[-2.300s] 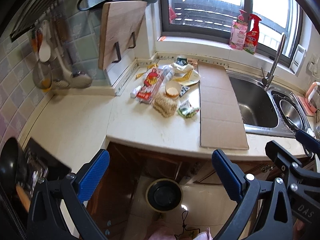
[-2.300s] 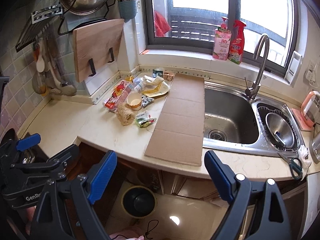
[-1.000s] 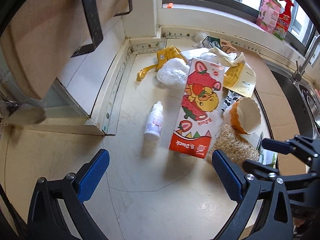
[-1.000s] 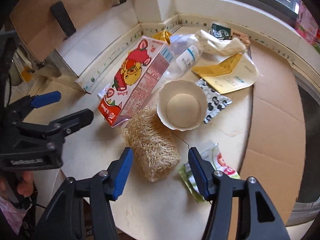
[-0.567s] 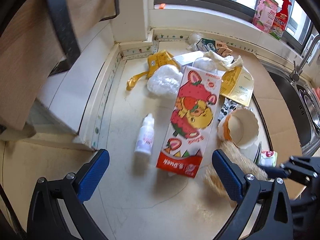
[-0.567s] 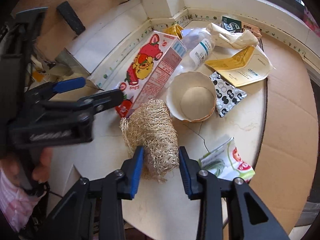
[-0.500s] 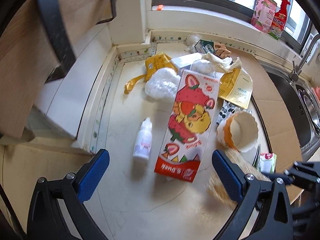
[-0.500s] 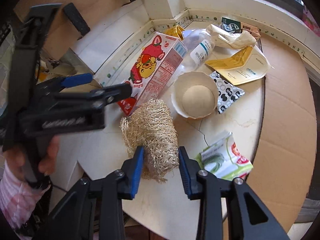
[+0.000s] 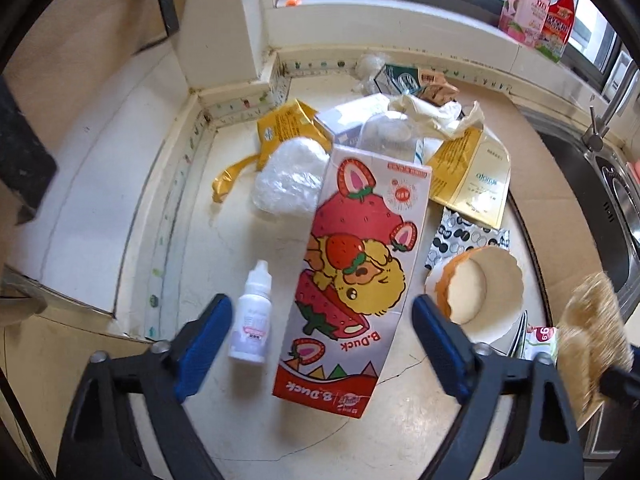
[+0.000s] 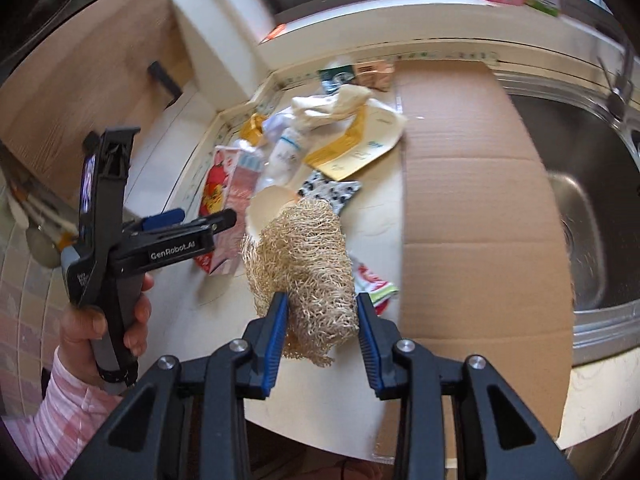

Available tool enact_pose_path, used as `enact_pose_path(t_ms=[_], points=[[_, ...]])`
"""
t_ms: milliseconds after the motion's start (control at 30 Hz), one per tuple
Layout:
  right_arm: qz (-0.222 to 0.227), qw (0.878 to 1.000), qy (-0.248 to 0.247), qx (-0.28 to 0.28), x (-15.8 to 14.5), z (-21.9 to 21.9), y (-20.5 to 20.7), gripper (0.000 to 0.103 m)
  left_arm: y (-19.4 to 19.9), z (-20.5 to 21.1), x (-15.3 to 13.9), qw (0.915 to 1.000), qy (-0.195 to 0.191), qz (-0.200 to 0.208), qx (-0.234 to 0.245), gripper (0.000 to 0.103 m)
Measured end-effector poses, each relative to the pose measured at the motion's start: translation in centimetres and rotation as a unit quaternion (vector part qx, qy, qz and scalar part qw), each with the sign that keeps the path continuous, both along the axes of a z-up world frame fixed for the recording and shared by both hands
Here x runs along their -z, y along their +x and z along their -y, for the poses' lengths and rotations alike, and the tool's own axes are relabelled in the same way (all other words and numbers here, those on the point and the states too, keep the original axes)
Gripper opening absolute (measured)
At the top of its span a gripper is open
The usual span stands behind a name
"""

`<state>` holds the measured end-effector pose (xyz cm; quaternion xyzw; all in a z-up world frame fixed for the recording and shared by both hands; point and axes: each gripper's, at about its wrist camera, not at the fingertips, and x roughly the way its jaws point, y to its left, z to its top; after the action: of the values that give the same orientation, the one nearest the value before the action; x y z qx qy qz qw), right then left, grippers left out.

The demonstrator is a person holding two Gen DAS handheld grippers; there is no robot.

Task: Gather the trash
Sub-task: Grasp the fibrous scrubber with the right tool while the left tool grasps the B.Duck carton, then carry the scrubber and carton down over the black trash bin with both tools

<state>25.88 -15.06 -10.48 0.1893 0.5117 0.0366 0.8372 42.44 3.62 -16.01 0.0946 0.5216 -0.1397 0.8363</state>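
My right gripper point(image 10: 322, 326) is shut on a tan loofah scrubber point(image 10: 308, 268) and holds it lifted above the counter; the loofah also shows at the right edge of the left wrist view point(image 9: 596, 320). My left gripper point(image 9: 320, 340) is open and empty, hovering over the red strawberry B.Duck carton point(image 9: 356, 276), its jaws straddling the carton's near end. A small white dropper bottle point(image 9: 252, 320) lies left of the carton. A paper cup point(image 9: 480, 292) lies on its side to the right.
More trash lies behind: a yellow wrapper point(image 9: 284, 128), crumpled clear plastic point(image 9: 288, 176), a yellow-white pouch point(image 9: 476, 176), a black-and-white wrapper point(image 9: 464, 236), a green snack packet point(image 10: 376, 284). A cardboard sheet point(image 10: 472, 184) lies beside the sink point(image 10: 580, 208).
My right gripper closed on the loofah and lifted it off the counter toward the right. My left gripper moved closer over the strawberry carton, still open.
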Motion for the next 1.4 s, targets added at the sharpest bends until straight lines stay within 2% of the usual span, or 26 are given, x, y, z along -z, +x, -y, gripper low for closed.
enact_pose_path(t_ms=[33, 100, 367, 600, 867, 1100, 1300, 1400], points=[[0.0, 1.0, 0.0, 0.006, -0.1, 0.2, -0.4, 0.034, 0.1, 0.0, 0.2, 1.0, -0.002, -0.006, -0.001, 0.069], [0.0, 1.0, 0.0, 0.013, -0.1, 0.6, -0.9, 0.034, 0.2, 0.1, 0.8, 0.9996, -0.01, -0.025, -0.006, 0.056], [0.007, 1.0, -0.002, 0.012, -0.9, 0.4, -1.8, 0.034, -0.9, -0.9, -0.4, 0.9987, -0.036, -0.021, -0.029, 0.053], [0.029, 0.999, -0.007, -0.016, -3.2, -0.8, -3.8, 0.034, -5.1, -1.8, -4.7, 0.9965, -0.071, -0.003, -0.045, 0.053], [0.067, 0.996, -0.001, -0.053, -7.2, -1.3, -7.7, 0.034, -13.1, -1.8, -10.8, 0.9932, -0.101, 0.027, -0.052, 0.053], [0.111, 0.989, -0.008, -0.096, -11.6, -0.2, -13.5, 0.034, -21.8, -0.4, -15.6, 0.9894, -0.114, 0.064, -0.064, 0.053], [0.135, 0.983, -0.008, -0.12, -13.9, 2.4, -19.4, 0.034, -28.9, 2.2, -17.7, 0.9885, -0.106, 0.084, -0.068, 0.053], [0.134, 0.983, -0.002, -0.123, -13.8, 4.1, -21.9, 0.034, -32.7, 4.0, -18.1, 0.9892, -0.095, 0.09, -0.065, 0.053]])
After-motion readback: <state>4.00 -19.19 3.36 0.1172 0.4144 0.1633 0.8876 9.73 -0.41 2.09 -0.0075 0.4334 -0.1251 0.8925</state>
